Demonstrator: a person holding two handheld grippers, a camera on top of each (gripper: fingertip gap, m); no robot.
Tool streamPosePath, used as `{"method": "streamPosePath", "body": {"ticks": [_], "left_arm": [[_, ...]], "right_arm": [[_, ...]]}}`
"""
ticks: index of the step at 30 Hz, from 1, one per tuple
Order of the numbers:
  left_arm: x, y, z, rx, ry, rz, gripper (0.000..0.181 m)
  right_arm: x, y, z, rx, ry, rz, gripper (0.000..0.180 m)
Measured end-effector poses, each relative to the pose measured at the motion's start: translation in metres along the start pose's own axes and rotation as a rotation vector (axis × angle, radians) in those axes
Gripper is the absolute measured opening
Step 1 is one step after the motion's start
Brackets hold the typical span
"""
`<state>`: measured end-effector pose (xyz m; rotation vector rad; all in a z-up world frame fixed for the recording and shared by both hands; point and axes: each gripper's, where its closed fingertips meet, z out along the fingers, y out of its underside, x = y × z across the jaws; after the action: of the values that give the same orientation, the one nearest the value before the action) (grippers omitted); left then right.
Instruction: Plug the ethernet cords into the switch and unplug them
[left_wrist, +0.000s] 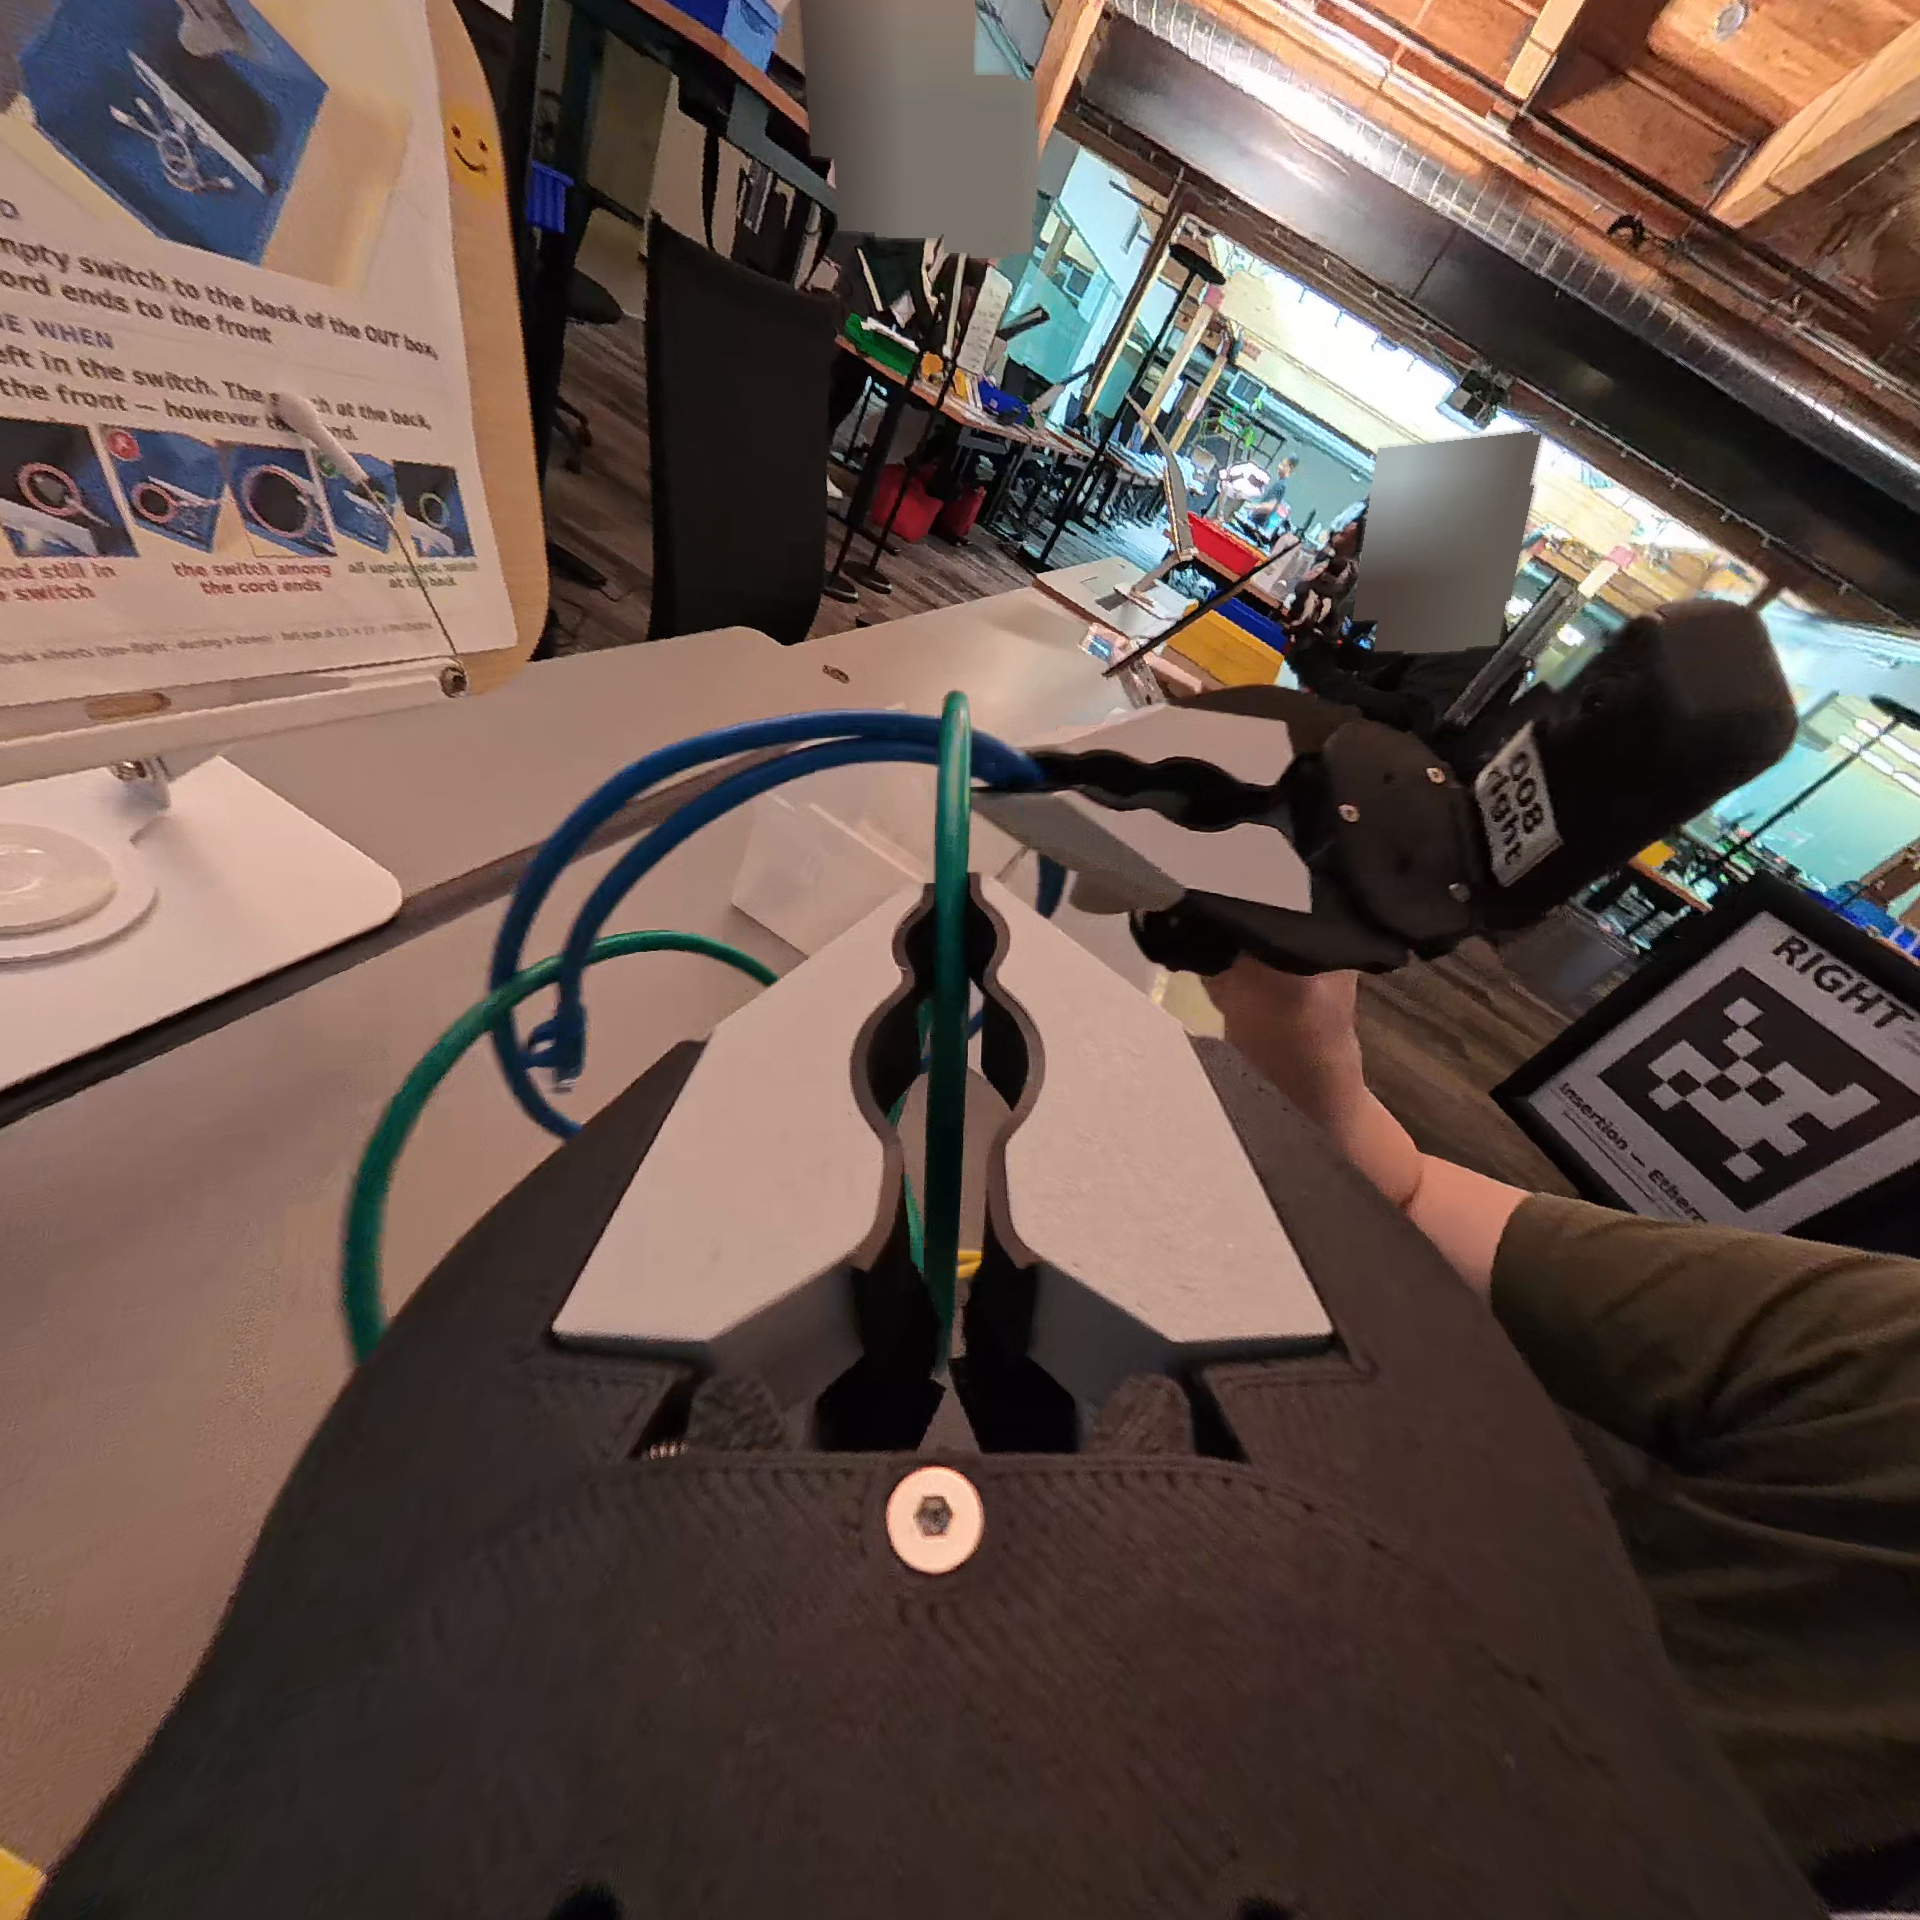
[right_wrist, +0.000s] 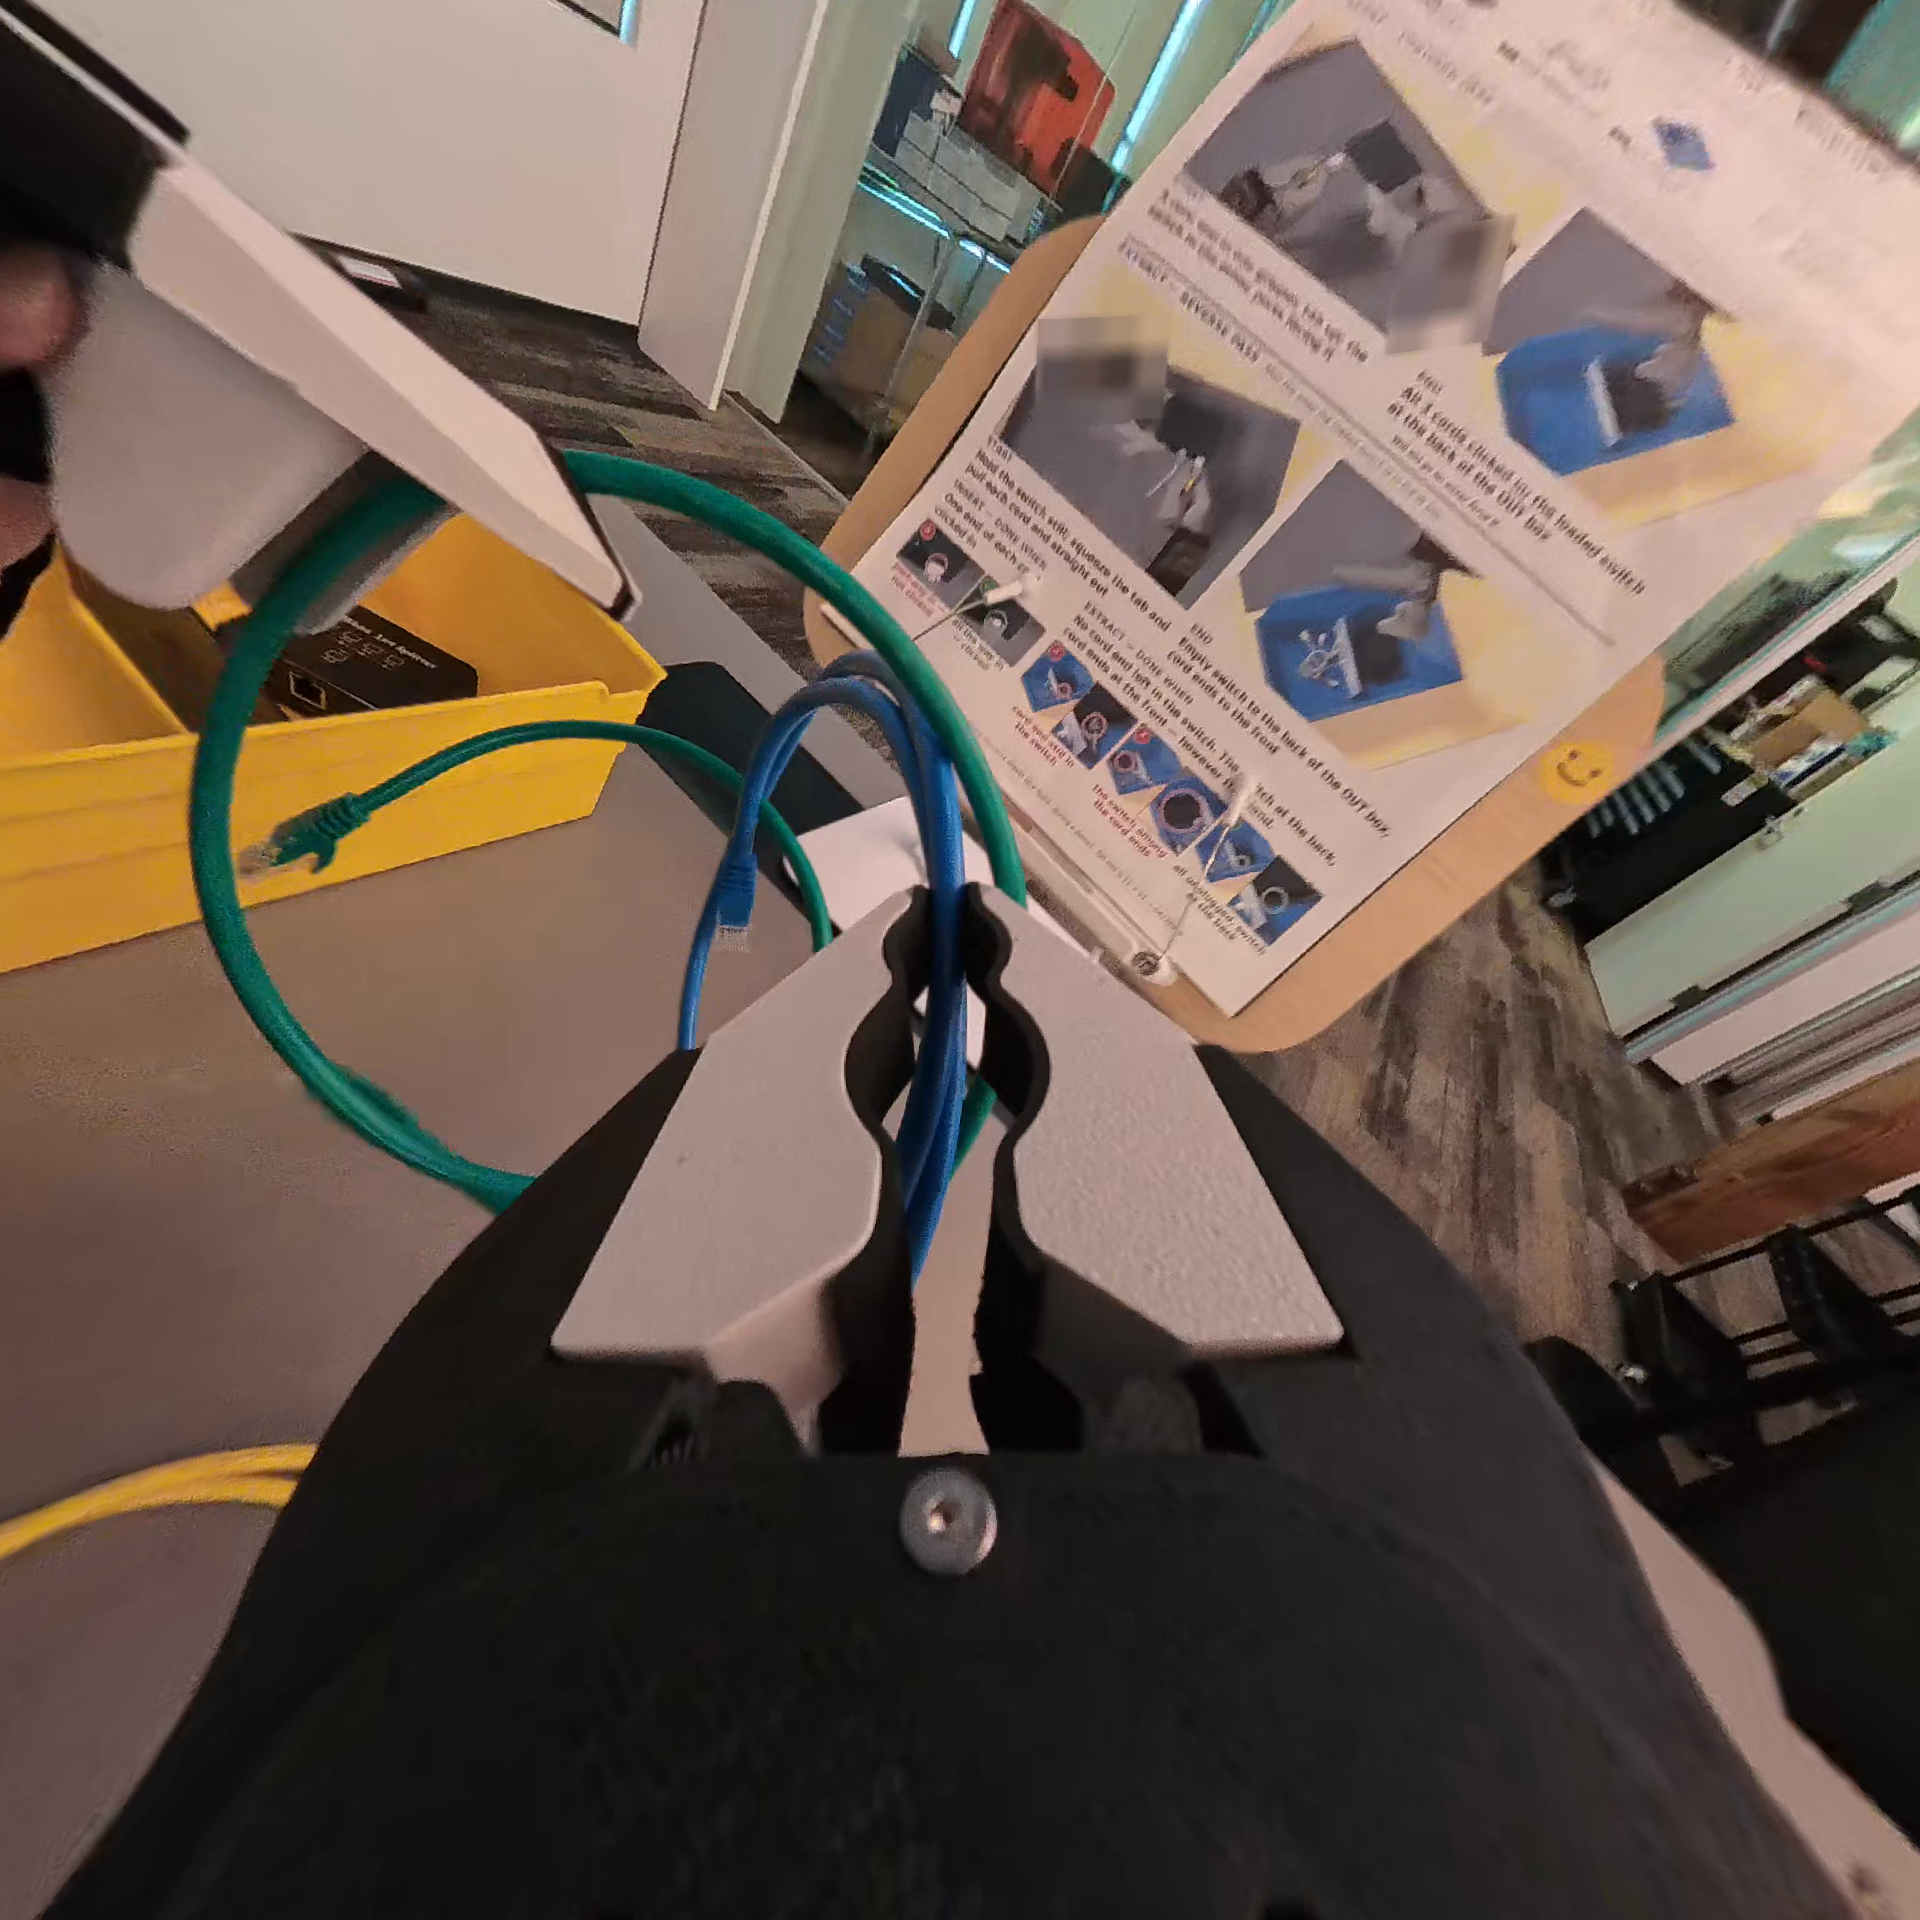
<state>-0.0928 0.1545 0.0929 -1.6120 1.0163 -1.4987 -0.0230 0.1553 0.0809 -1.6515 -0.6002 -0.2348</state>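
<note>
My left gripper (left_wrist: 951, 899) is shut on a green ethernet cord (left_wrist: 951, 790) that runs up between its fingers and loops out to the left. My right gripper (right_wrist: 943, 902) is shut on a doubled blue ethernet cord (right_wrist: 940, 1039). In the left wrist view the right gripper (left_wrist: 1023, 784) holds the blue cord (left_wrist: 665, 769) just ahead, and a blue plug (left_wrist: 556, 1049) hangs free. In the right wrist view the left gripper (right_wrist: 312, 416) holds the green cord (right_wrist: 223, 831), whose plug (right_wrist: 301, 831) hangs free. A black switch (right_wrist: 369, 665) lies in a yellow bin (right_wrist: 312, 769).
A printed instruction sheet on a stand (left_wrist: 229, 416) stands behind the grey table (left_wrist: 156, 1351); it also shows in the right wrist view (right_wrist: 1351, 520). A yellow cord (right_wrist: 156, 1486) lies low left. A framed checker marker (left_wrist: 1745, 1081) and a person's sleeve (left_wrist: 1662, 1455) are at right. Tip to tip, the grippers are about 8 cm apart. The left tips stand about 35 cm off the black switch (right_wrist: 369, 665).
</note>
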Motion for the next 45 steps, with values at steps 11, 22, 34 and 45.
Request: {"method": "streamPosePath", "body": {"ticks": [11, 22, 34, 45], "left_arm": [[0.002, -0.019, -0.012, 0.096, 0.099, -0.09, 0.039], [-0.012, -0.027, -0.025, 0.083, -0.163, 0.127, 0.064], [0.036, -0.012, -0.012, 0.012, 0.328, 0.033, 0.063], [0.084, -0.019, -0.043, 0.121, 0.597, 0.267, 0.056]], "right_arm": [[0.022, -0.036, -0.046, 0.14, -0.029, -0.049, 0.005], [0.038, -0.037, -0.057, 0.163, -0.062, 0.061, 0.005], [0.022, -0.068, -0.091, 0.37, -0.33, 0.166, 0.005], [0.015, -0.093, -0.141, 0.586, -0.708, 0.342, 0.005]]}}
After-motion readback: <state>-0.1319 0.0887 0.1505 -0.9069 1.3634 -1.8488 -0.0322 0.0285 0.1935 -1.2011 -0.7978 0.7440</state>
